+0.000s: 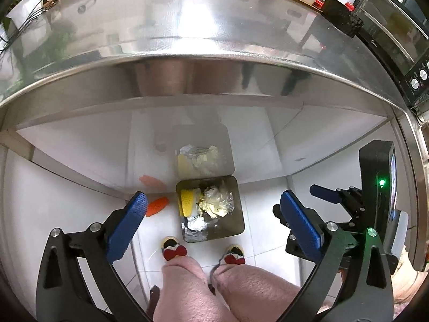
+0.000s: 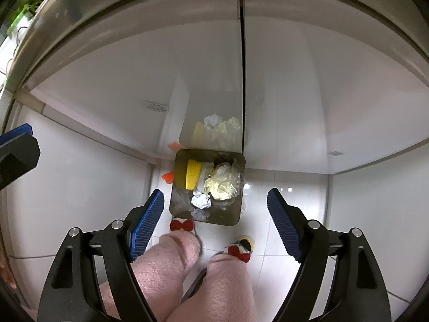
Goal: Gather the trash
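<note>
A square olive trash bin (image 1: 236, 225) (image 2: 177, 204) stands on the white floor against the cabinet. It holds a yellow corn cob (image 1: 187, 202) (image 2: 193, 177), crumpled pale yellow paper (image 1: 217, 202) (image 2: 221, 186) and a foil ball (image 1: 198, 223) (image 2: 201, 201). An orange carrot-like piece (image 1: 156, 206) (image 2: 168, 177) lies on the floor left of the bin. My left gripper (image 1: 214, 220) is open and empty, high above the bin. My right gripper (image 2: 215, 209) is open and empty above the bin; it also shows in the left wrist view (image 1: 321, 196).
The steel countertop (image 1: 187, 32) juts out above the bin. A black toaster oven (image 1: 396, 37) stands at its right end, cables (image 1: 32, 16) at its left. White cabinet doors (image 2: 295, 94) reflect the bin. The person's pink-trousered legs (image 1: 203, 289) and slippers (image 2: 182, 225) stand before the bin.
</note>
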The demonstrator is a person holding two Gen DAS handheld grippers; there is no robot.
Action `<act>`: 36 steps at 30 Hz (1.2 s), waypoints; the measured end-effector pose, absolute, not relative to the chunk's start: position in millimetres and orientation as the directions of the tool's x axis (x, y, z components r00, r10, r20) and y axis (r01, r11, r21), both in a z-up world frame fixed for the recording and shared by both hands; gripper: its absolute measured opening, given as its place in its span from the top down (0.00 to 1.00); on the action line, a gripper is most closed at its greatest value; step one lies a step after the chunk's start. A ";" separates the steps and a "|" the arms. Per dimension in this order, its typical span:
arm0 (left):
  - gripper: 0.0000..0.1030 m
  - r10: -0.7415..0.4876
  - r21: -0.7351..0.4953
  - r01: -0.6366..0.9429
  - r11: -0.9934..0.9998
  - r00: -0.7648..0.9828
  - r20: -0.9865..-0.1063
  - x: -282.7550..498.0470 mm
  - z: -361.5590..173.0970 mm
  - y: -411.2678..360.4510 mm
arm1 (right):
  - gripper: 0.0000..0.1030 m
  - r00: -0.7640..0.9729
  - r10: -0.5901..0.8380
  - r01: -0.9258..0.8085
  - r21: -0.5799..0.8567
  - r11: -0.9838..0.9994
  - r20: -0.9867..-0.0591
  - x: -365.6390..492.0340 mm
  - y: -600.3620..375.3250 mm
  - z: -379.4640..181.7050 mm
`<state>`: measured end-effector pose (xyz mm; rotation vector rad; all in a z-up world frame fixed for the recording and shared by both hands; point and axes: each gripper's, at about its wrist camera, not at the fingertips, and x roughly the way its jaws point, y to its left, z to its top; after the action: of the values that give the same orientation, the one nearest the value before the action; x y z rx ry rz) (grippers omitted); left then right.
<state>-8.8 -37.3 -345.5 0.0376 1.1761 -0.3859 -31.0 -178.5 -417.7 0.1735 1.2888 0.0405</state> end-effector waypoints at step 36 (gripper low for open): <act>0.17 -0.024 -0.030 -0.017 0.999 0.292 -0.956 44.1 -873.1 115.3 | 0.03 0.364 0.099 -0.077 0.076 0.994 -0.926 -13.9 -120.8 -638.6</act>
<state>44.1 115.3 -873.1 -0.0368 1.2747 -0.0042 -13.9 -120.8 -638.6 0.0213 1.1927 0.1134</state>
